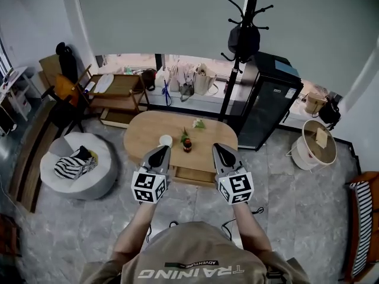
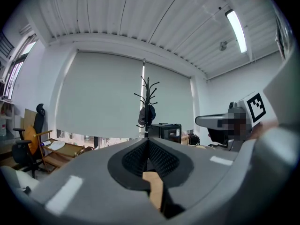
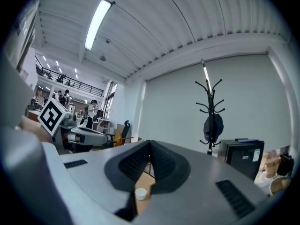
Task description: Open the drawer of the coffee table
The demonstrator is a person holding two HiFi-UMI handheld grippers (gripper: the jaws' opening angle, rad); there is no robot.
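The oval wooden coffee table (image 1: 148, 134) stands in front of me. Its drawer (image 1: 192, 174) shows as a pale wooden front under the near edge, between my two grippers. My left gripper (image 1: 160, 154) is held level over the table's near left edge, shut with nothing in it; in the left gripper view its tips (image 2: 147, 142) meet. My right gripper (image 1: 222, 152) hovers over the near right edge, likewise shut and empty, its tips (image 3: 150, 144) touching. Neither gripper touches the drawer. A white cup (image 1: 166, 139) (image 3: 140, 193) and a dark bottle (image 1: 187, 145) stand on the tabletop.
A black coat rack (image 1: 246, 40) and a black cabinet (image 1: 269, 99) stand behind the table at the right. A white pouf (image 1: 80, 164) sits to the left, a wooden cart (image 1: 118, 96) at the back left, a round basket (image 1: 317, 144) at the right.
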